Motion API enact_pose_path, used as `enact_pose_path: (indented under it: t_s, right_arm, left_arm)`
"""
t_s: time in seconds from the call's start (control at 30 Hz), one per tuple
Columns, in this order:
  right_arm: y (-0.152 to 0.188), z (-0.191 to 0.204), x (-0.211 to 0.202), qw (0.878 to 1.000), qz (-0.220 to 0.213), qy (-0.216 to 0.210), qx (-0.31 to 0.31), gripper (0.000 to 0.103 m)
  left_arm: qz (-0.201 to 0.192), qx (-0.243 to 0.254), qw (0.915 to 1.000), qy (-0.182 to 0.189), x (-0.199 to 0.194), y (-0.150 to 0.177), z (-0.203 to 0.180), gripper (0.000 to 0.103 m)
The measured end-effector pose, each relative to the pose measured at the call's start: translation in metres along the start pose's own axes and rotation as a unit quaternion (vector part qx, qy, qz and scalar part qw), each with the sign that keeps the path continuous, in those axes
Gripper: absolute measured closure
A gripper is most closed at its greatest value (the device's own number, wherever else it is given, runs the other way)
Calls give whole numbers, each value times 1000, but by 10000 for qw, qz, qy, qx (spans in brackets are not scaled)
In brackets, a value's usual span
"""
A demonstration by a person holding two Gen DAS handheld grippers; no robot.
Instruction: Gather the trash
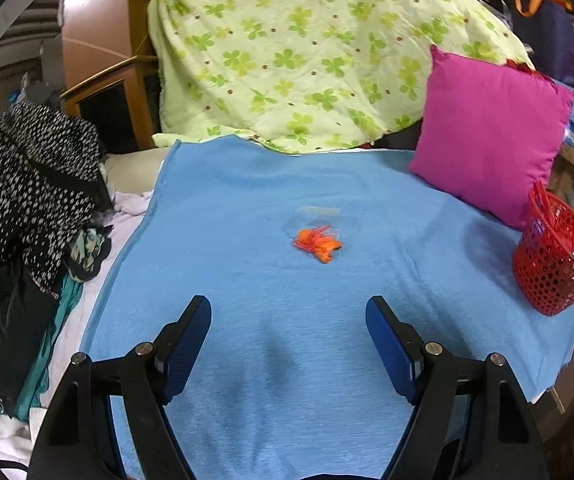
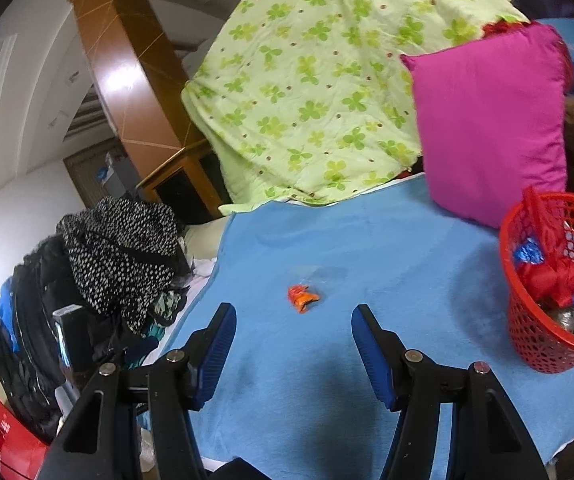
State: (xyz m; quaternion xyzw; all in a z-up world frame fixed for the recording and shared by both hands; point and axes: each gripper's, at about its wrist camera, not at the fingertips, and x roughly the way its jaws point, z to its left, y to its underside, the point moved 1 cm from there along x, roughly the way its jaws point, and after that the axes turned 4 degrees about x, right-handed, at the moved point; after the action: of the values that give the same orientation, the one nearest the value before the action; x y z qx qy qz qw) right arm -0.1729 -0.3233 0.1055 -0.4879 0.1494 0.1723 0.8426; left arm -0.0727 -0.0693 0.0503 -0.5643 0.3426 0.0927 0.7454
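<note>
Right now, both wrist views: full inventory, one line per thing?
orange wrapper: 1, orange inside clear plastic, middle of the blue blanket, ahead of both grippers
red basket: 1, red mesh, right edge of the blanket, already holds wrappers
blue blanket: 1, light blue, spread flat
pink pillow: 1, magenta, propped behind the basket
green quilt: 1, pale green with clover print, draped at the back
spotted garment: 1, black with white spots, piled at left
left gripper: 1, black with blue pads, open, empty
right gripper: 1, black with blue pads, open, empty
</note>
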Motion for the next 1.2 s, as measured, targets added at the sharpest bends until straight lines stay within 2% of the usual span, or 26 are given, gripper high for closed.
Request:
enact_pose_path:
  t_s: [0.33, 0.6, 0.97, 1.2]
  right_arm:
    - [-5, -34, -12, 9993, -166, 121, 305, 38]
    - [-5, -34, -14, 9991, -237, 159, 316, 38]
    - [-9, -7, -14, 9997, -215, 129, -37, 38]
    - [-8, -3, -9, 9998, -122, 108, -102, 38]
  left_arm:
    - [-52, 507, 9986, 114, -4, -9, -40, 23]
    - [-92, 600, 9980, 159, -7, -12, -41, 23]
    - [-143, 223, 9994, 229, -11, -10, -21, 23]
    - [-138, 65, 9997, 170, -8, -8, -8, 23]
